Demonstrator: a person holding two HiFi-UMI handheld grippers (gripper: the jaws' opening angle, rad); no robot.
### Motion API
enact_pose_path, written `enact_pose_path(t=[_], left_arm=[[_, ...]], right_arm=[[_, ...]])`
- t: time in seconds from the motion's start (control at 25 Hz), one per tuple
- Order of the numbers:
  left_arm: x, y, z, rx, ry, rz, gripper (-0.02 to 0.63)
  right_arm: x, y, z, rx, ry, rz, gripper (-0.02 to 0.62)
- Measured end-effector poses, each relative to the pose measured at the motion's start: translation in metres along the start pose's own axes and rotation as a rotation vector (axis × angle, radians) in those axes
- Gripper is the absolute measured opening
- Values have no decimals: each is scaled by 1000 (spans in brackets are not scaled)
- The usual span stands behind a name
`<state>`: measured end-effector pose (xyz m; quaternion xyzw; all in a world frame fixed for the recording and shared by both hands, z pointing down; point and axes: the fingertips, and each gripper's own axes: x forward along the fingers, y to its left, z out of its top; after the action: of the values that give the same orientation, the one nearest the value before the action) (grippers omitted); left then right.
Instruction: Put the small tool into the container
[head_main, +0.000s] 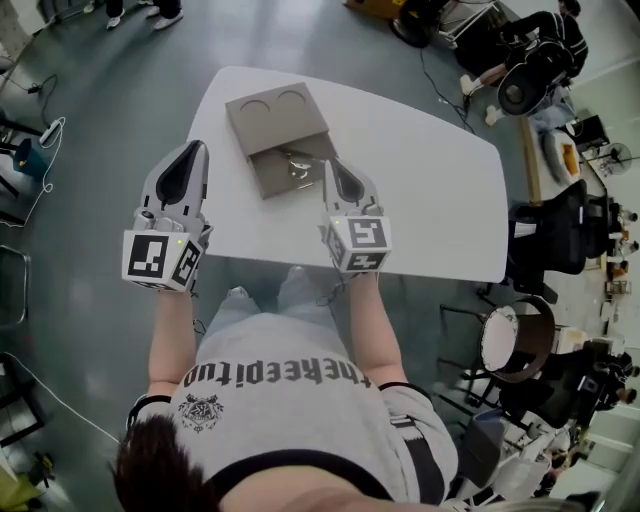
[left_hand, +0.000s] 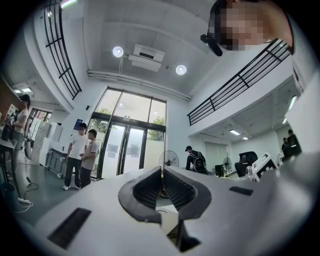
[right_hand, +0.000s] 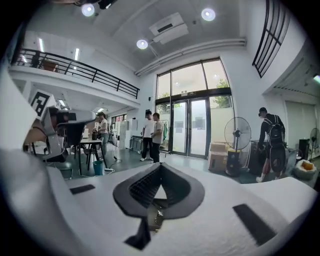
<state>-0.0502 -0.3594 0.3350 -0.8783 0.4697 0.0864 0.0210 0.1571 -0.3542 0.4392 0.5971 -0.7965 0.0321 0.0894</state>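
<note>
A brown box container (head_main: 270, 112) with two round recesses on top lies on the white table (head_main: 430, 190). Its drawer (head_main: 275, 178) is pulled out towards me. A small metallic tool (head_main: 298, 164) lies inside the drawer. My right gripper (head_main: 328, 164) hangs shut and empty just right of the drawer, with its tips near the tool. In the right gripper view the gripper (right_hand: 160, 165) has its jaws closed tip to tip, and a bit of metal (right_hand: 159, 218) shows through the gap below. My left gripper (head_main: 199, 147) is shut and empty over the table's left edge, and it (left_hand: 161, 170) points out into the hall.
The table's near edge (head_main: 300, 268) is right in front of my knees. Chairs and equipment (head_main: 545, 240) crowd the floor to the right. Cables and a power strip (head_main: 48, 130) lie on the floor at the left. Two people (left_hand: 82, 155) and a floor fan (right_hand: 237, 145) stand by the glass doors.
</note>
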Motion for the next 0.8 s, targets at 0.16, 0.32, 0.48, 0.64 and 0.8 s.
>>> enact_pose_path(t=[0.16, 0.32, 0.48, 0.64, 0.8], left_arm=[[-6, 0, 4, 2, -1, -24, 14], [-15, 1, 4, 15, 2, -50, 14], [-20, 0, 12, 22, -8, -74, 14], [-26, -2, 18, 19, -18, -80, 14], [-34, 4, 22, 12, -28, -71, 14]], right_arm=[[-14, 5, 11, -31, -23, -44, 5], [-28, 13, 23, -33, -55, -78, 5], [-45, 13, 40, -11, -91, -123, 5], [-61, 15, 49, 19, -118, -137, 5], [-73, 21, 62, 13, -156, -161, 5]])
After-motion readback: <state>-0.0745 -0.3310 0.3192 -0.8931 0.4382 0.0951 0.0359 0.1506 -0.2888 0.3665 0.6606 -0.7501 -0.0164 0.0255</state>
